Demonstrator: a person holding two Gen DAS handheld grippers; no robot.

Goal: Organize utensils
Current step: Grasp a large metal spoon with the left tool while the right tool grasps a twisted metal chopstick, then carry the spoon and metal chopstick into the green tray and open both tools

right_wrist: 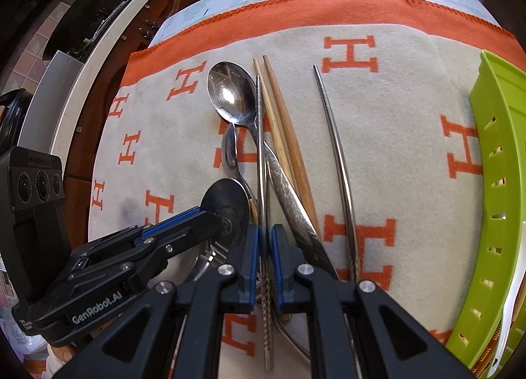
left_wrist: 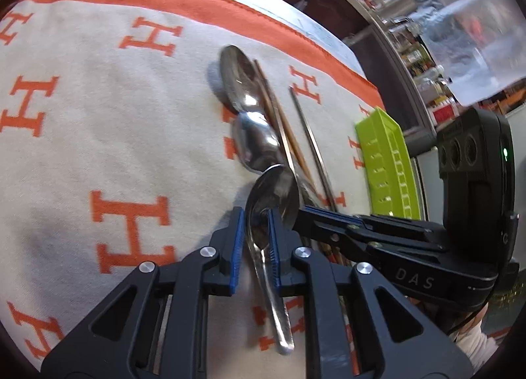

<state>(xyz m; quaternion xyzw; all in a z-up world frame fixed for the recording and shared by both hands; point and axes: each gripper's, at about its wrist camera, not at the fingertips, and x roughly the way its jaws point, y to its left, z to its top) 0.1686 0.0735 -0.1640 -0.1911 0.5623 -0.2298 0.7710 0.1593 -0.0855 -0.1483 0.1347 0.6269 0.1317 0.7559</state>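
Several utensils lie on a cream cloth with orange H marks [left_wrist: 82, 135]. My left gripper [left_wrist: 256, 214] is shut on a steel spoon [left_wrist: 273, 195], at the neck below its bowl, tilted. Two more spoons [left_wrist: 240, 80] lie beyond it. My right gripper [right_wrist: 263, 231] is shut on a metal chopstick [right_wrist: 260, 149] that runs forward past the large spoon [right_wrist: 231, 96]. Two wooden chopsticks [right_wrist: 282, 135] and a second metal chopstick [right_wrist: 335, 135] lie to its right. The left gripper shows at lower left in the right wrist view [right_wrist: 210, 214].
A lime green slotted basket [right_wrist: 499, 181] stands at the right edge of the cloth; it also shows in the left wrist view [left_wrist: 388, 162]. The cloth's orange border [right_wrist: 328, 7] marks the far table edge. Shelves and cabinets lie beyond.
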